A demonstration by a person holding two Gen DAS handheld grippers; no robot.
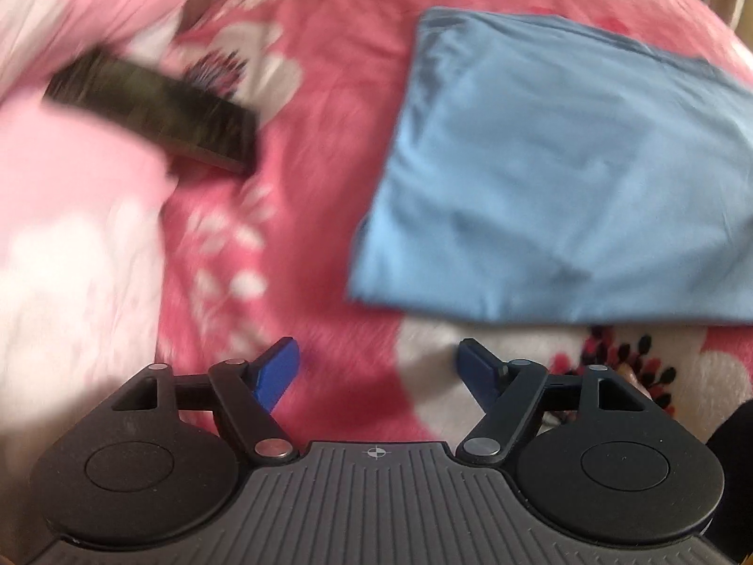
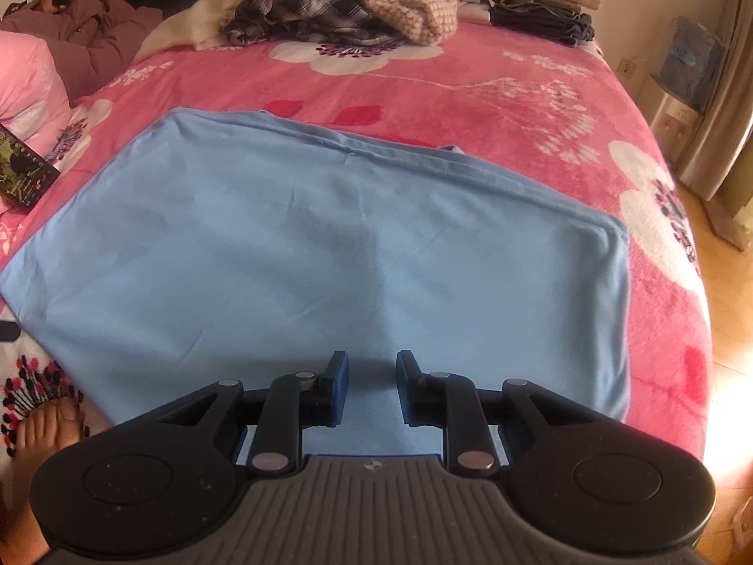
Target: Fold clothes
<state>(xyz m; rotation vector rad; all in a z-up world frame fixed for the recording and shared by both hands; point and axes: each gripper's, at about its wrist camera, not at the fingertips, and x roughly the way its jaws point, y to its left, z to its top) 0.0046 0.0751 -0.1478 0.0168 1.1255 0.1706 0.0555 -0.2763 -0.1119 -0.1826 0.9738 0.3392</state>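
Observation:
A light blue cloth (image 2: 329,245) lies folded flat as a wide rectangle on the pink flowered blanket (image 2: 470,80). My right gripper (image 2: 372,360) hovers over the cloth's near edge, its blue pads a narrow gap apart with nothing pinched between them. In the blurred left wrist view the same blue cloth (image 1: 564,165) lies at the right. My left gripper (image 1: 376,346) stands wide open over the blanket (image 1: 320,141), just short of the cloth's near left corner, and holds nothing.
A dark flat box (image 1: 155,113) rests by a pink pillow (image 1: 70,188) at the left. Loose clothes (image 2: 353,14) and a folded stack (image 2: 541,9) sit at the bed's far end. A bare foot (image 2: 47,428) rests on the near left corner. Wooden floor (image 2: 724,329) lies right of the bed.

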